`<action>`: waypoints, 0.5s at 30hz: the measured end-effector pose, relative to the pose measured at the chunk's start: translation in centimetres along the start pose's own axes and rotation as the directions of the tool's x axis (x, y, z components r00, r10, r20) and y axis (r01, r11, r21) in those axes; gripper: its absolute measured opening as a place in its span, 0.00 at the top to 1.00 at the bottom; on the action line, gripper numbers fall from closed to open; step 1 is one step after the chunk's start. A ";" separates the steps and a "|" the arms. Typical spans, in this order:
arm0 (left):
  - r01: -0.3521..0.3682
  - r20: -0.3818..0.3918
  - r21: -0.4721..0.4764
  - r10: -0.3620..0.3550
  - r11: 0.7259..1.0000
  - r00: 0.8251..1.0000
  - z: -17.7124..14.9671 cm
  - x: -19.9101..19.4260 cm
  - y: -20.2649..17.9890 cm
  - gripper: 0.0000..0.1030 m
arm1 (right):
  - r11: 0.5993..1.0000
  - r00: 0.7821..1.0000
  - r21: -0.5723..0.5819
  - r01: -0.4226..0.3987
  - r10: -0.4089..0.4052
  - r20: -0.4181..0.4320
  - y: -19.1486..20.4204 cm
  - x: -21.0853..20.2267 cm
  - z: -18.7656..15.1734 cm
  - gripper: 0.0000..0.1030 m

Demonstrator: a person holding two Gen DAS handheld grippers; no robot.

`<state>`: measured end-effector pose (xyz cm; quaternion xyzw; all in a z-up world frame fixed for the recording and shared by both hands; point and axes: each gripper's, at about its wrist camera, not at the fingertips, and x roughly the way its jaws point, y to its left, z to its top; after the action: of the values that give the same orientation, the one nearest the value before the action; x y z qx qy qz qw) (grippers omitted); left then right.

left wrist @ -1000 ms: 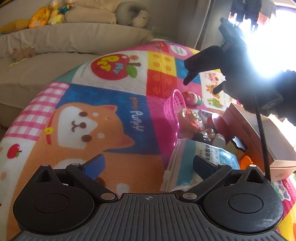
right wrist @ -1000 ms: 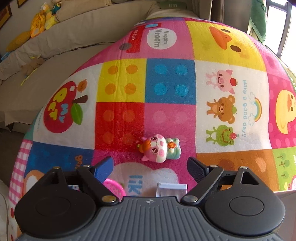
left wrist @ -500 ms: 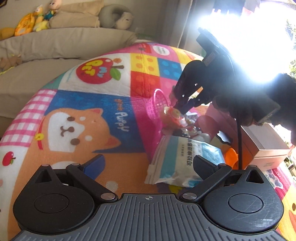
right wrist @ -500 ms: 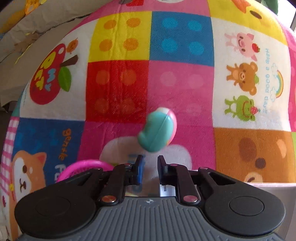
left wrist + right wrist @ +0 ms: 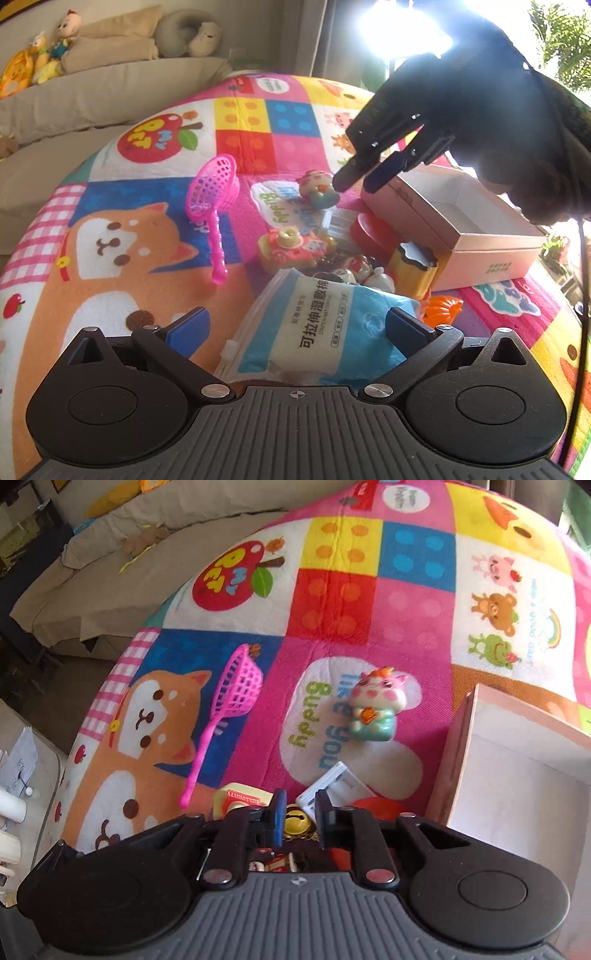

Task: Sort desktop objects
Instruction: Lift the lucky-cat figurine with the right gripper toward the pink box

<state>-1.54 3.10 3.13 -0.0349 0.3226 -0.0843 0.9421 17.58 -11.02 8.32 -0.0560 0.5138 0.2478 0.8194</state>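
Play mat [image 5: 110,206]: patchwork print, spread flat and bearing all items below.

Pink net scoop [image 5: 214,195]: lies on the mat over the dog print, basket end away from the camera, handle toward it; apart from the other toys.

Left gripper [image 5: 295,325]: fingers spread wide, nothing between them, poised just above the wet-wipe pack [image 5: 325,332] (blue and white, lying flat).

Yellow-red toy car [image 5: 286,247]: on the mat beyond the pack, at the near edge of a cluster of small figures.

Cat figurine [image 5: 376,705]: pink-and-teal, lying on the white speech-bubble print, near the box's left wall but not touching.

Right gripper [image 5: 299,818]: fingers drawn nearly together, a narrow gap left, holding nothing; held above the cluster, tips close to the figurine in the left view.

Yellow stamp-like block [image 5: 413,266]: beside the box front.

Orange pumpkin toy [image 5: 441,308]: just right of the pack.

Pink cardboard box [image 5: 491,247]: open-topped, white interior (visible part holds nothing), right of the toys.
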 end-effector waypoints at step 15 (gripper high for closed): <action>0.004 -0.014 0.014 -0.004 1.000 1.000 -0.2 -0.5 0.3 0.00 | 0.959 0.959 -0.018 0.281 -0.281 0.031 -2.4 8.3 6.5 0.59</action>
<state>-1.97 3.52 3.26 -0.0285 0.3285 -0.0887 0.9399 26.84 -7.99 3.74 -0.1341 0.4862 0.1354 0.8528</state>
